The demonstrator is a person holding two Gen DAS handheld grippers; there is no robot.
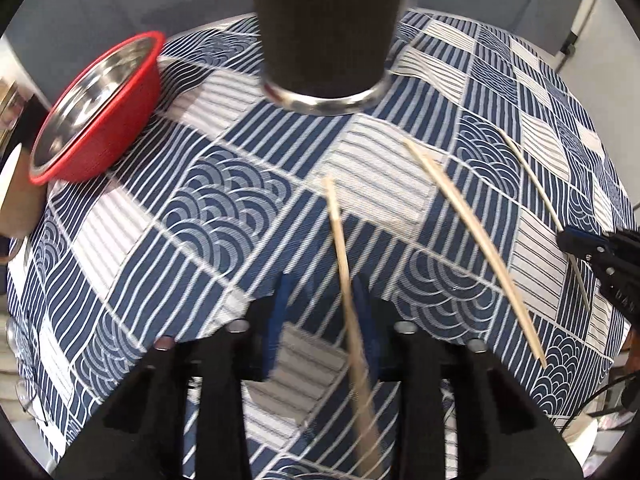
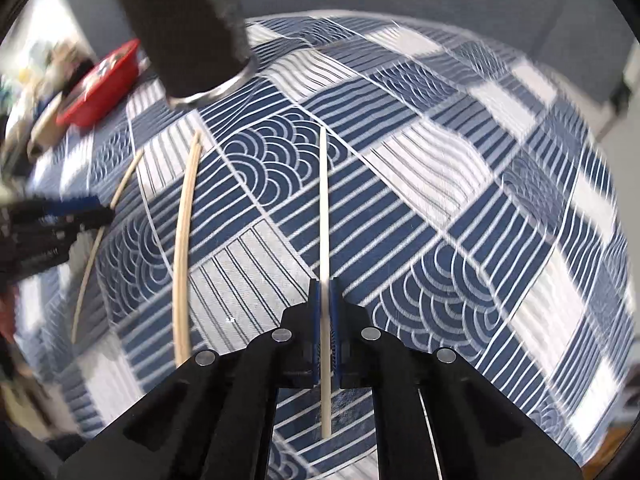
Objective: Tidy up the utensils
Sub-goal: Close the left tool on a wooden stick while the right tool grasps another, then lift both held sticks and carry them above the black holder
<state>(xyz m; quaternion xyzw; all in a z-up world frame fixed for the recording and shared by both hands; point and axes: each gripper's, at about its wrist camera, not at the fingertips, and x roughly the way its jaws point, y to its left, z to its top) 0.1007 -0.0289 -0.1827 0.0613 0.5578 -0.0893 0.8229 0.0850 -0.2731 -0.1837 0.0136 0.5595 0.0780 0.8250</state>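
Observation:
A black utensil holder (image 1: 326, 28) with a metal base rim stands on the patterned tablecloth; it also shows in the right wrist view (image 2: 186, 28). My left gripper (image 1: 320, 292) is open, with a blurred wooden chopstick (image 1: 344, 264) lying by its right finger. A second chopstick (image 1: 472, 236) lies right of it and also shows in the right wrist view (image 2: 185, 232). My right gripper (image 2: 326, 292) is shut on a pale chopstick (image 2: 325, 208), which also shows in the left wrist view (image 1: 536, 188). The right gripper shows at the left view's right edge (image 1: 600, 252).
A red bowl (image 1: 100, 108) with a steel inside sits at the table's far left; it also shows in the right wrist view (image 2: 102, 86). A brown object (image 1: 16, 196) stands at the left edge. The blue-and-white tablecloth (image 1: 224, 200) covers the table. A grey wall is behind.

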